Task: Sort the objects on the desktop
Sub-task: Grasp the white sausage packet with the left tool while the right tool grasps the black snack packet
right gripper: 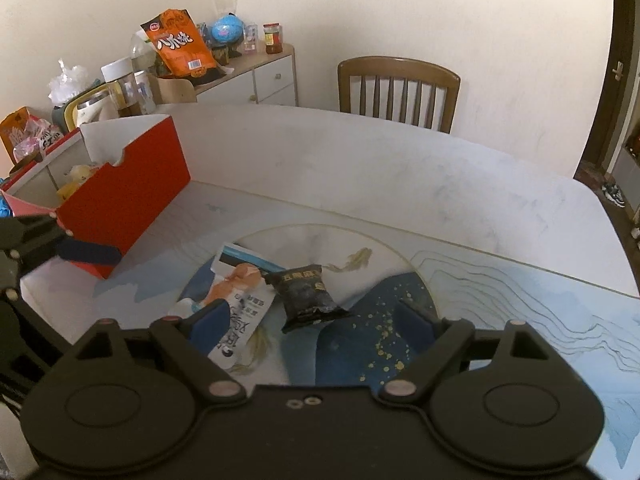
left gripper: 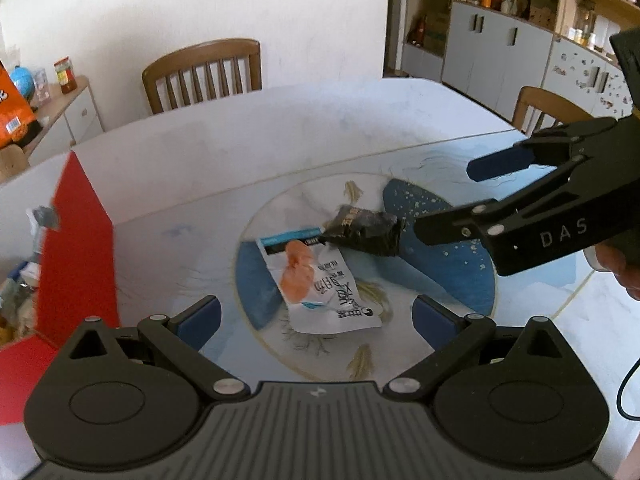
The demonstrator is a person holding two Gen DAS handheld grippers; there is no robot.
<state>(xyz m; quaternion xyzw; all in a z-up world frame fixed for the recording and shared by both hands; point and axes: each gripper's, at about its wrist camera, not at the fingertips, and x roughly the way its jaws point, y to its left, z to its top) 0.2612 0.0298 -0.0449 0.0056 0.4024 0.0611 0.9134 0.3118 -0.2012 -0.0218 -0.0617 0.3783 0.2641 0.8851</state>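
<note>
Left wrist view: the left gripper hangs over the table mat with its fingers wide apart and nothing between them. Just ahead, toward 12 o'clock, lies the white snack packet, flat, printed with an orange shape and dark lettering, a blue band along its far edge. Touching that far edge, toward 1 o'clock, sits the black snack packet, puffy, crinkled and glossy. The right gripper reaches in from 3 o'clock, fingers spread, its lower tip just beside the black packet. The red box stands at 9 o'clock, open-topped, with wrappers already inside.

Right wrist view: the right gripper also has its fingers apart and empty, and the black snack packet sits between them, slightly toward 12 o'clock. The white snack packet runs under the left finger from 10 to 7 o'clock, partly hidden. The red box is at 10 o'clock, well apart from both packets.

I judge the step to be reaching for one packet each. To do it well, the right fingers should straddle the black packet's puffy middle without catching the white one's edge. The flat white packet probably needs one finger slid under a raised edge.
</note>
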